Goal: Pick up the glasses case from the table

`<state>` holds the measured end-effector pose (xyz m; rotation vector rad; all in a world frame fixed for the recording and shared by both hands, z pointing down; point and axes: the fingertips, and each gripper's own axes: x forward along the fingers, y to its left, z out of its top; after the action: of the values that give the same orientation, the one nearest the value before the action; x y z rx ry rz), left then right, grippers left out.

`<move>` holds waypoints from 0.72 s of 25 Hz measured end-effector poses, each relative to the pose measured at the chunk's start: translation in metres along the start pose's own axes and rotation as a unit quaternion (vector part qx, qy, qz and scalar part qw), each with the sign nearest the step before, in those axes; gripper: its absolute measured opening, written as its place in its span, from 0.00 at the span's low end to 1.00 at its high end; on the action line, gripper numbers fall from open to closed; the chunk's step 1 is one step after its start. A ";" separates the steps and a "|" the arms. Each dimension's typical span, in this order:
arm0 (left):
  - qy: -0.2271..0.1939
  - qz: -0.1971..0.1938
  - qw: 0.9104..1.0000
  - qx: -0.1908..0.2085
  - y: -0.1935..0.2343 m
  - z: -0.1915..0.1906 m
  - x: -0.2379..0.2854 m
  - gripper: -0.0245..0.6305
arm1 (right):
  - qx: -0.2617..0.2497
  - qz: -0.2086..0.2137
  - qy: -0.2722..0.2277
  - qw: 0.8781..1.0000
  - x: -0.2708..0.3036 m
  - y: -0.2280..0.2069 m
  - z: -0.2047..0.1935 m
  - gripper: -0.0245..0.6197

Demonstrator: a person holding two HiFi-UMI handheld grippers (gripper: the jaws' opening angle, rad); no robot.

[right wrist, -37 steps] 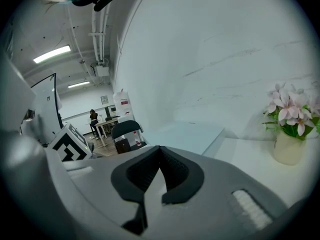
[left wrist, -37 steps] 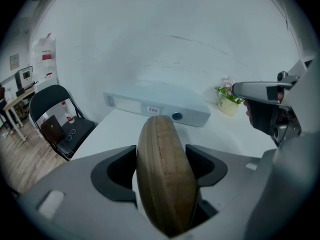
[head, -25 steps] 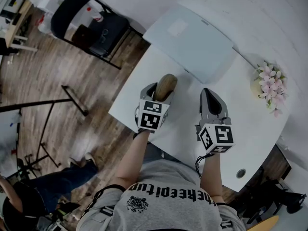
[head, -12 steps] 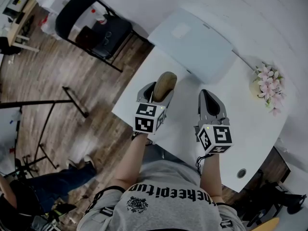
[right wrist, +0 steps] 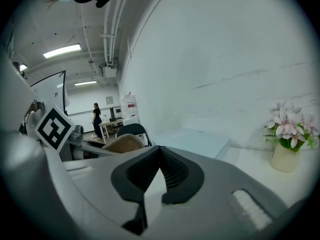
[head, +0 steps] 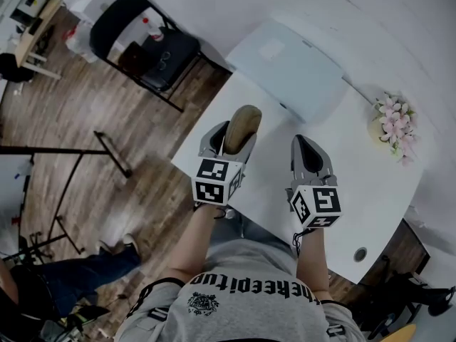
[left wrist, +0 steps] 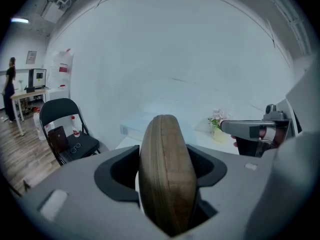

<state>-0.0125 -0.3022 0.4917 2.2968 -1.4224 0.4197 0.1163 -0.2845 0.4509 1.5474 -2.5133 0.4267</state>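
White table (head: 370, 184), wood floor to its left. Left gripper (head: 229, 144) clamps the brown glasses case (head: 243, 122) edge-on between both jaws, over the table's left part. Right gripper (head: 308, 147) alongside, apart from the case, jaws pressed together on nothing. Flower vase (head: 390, 123) far right; pale box (head: 288, 63) beyond.

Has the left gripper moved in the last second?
Yes. Judged against the table, the left gripper, shut on the glasses case, has drawn back toward the table's near edge and the person.
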 end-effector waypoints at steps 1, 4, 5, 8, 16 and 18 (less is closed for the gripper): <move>-0.005 0.000 1.000 0.000 0.000 0.002 -0.004 0.50 | -0.002 0.000 -0.002 1.000 -0.002 0.003 0.001 0.04; -0.020 0.000 1.000 0.003 -0.001 0.007 -0.016 0.50 | -0.006 -0.001 -0.007 1.000 -0.009 0.009 0.002 0.04; -0.025 0.001 1.000 0.004 -0.002 0.008 -0.021 0.50 | -0.008 -0.002 -0.008 1.000 -0.012 0.011 0.003 0.04; -0.041 0.002 0.999 0.008 -0.002 0.013 -0.033 0.50 | -0.013 -0.004 -0.013 1.000 -0.019 0.018 0.005 0.04; -0.076 0.005 0.997 0.013 -0.002 0.022 -0.069 0.50 | -0.027 -0.006 -0.030 0.999 -0.038 0.040 0.013 0.04; -0.084 0.005 0.996 0.013 -0.001 0.023 -0.078 0.50 | -0.031 -0.007 -0.033 0.999 -0.043 0.047 0.014 0.04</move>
<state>-0.0441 -0.2523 0.4362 2.3943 -1.5162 0.2532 0.0942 -0.2326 0.4181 1.5805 -2.5378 0.2978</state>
